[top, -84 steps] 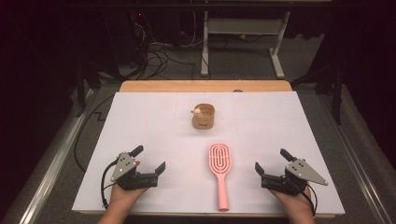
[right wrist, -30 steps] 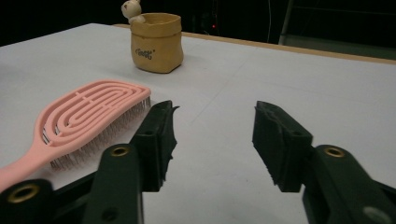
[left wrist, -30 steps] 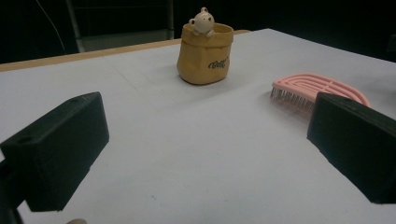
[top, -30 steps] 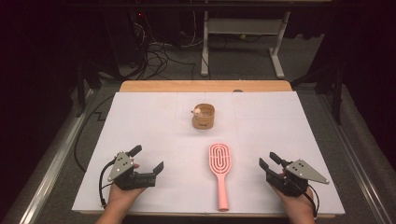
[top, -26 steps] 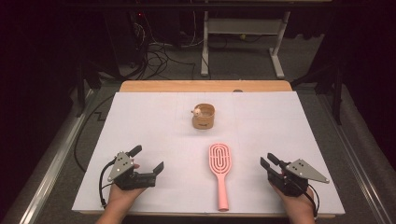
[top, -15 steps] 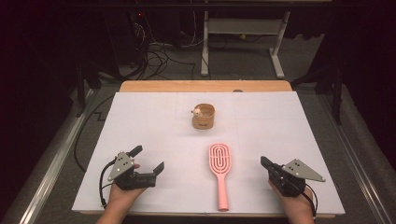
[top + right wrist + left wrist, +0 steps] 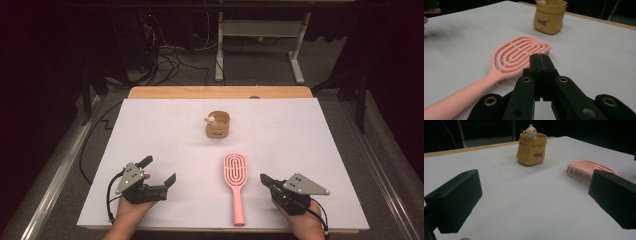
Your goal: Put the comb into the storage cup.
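Note:
A pink hairbrush (image 7: 236, 183) lies flat on the white table, handle toward me, bristles down (image 7: 584, 169) (image 7: 516, 57). Beyond it stands a small tan pot (image 7: 217, 125) with a little bear figure on its rim (image 7: 531, 148) (image 7: 549, 16). My left gripper (image 7: 159, 171) rests at the front left, jaws wide apart with nothing between them (image 7: 531, 202). To the right of the brush's handle sits my right gripper (image 7: 264, 179), its jaws pressed together on nothing, tips just short of the brush head (image 7: 539, 56).
The white sheet (image 7: 150, 130) covers the table; a wooden edge (image 7: 220, 92) shows at the far side. Cables and a metal stand (image 7: 220, 45) are on the dark floor beyond. A metal rail (image 7: 55, 175) runs along the left.
My right gripper has shut its jaws and swung its tips left toward the brush. The left gripper, brush and pot have stayed where they were.

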`<state>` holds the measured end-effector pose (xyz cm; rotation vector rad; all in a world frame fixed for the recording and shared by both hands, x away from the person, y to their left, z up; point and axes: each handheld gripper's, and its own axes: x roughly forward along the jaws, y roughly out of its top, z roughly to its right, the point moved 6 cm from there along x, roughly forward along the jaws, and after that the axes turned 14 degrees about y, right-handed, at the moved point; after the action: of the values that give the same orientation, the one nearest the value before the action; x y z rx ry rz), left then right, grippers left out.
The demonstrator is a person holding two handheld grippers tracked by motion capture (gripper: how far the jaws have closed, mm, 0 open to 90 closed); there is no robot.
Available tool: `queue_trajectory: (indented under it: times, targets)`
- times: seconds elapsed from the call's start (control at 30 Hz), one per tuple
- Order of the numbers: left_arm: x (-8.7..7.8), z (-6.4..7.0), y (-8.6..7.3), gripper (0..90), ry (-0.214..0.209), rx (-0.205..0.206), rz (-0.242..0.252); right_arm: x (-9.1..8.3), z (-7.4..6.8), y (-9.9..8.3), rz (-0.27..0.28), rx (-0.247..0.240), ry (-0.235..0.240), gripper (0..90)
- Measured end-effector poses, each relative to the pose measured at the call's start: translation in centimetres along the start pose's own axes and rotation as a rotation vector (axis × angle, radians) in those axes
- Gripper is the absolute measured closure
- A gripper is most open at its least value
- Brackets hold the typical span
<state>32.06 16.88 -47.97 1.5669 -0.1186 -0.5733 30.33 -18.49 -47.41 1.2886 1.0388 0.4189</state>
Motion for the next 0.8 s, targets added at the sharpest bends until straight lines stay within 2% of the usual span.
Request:
queue_trajectory:
  times: [0.03,0.1,0.13,0.37,0.5,0.6,0.8]
  targets:
    - [0.0,0.0,0.0,0.0,0.0,0.0,0.001,0.6,-0.7,0.2,-0.014,-0.012,0.019,90.0]
    - [0.0,0.0,0.0,0.0,-0.001,-0.001,0.001,0.8,-1.0,0.2,-0.023,-0.02,0.027,90.0]
    - [0.0,0.0,0.0,0.0,-0.002,-0.001,0.002,1.3,-1.6,0.4,-0.036,-0.022,0.05,90.0]
    - [0.0,0.0,0.1,0.0,-0.005,-0.008,0.003,2.5,-3.3,0.7,-0.062,-0.037,0.111,90.0]
    - [0.0,0.0,0.1,0.0,-0.005,-0.01,0.005,3.4,-4.5,0.6,-0.108,-0.046,0.157,90.0]
    - [0.0,-0.1,0.1,0.0,-0.004,-0.011,0.005,4.1,-5.1,0.6,-0.139,-0.06,0.171,90.0]
    - [-0.1,0.0,0.1,0.0,-0.006,-0.009,0.008,5.5,-5.2,0.6,-0.199,-0.066,0.185,90.0]
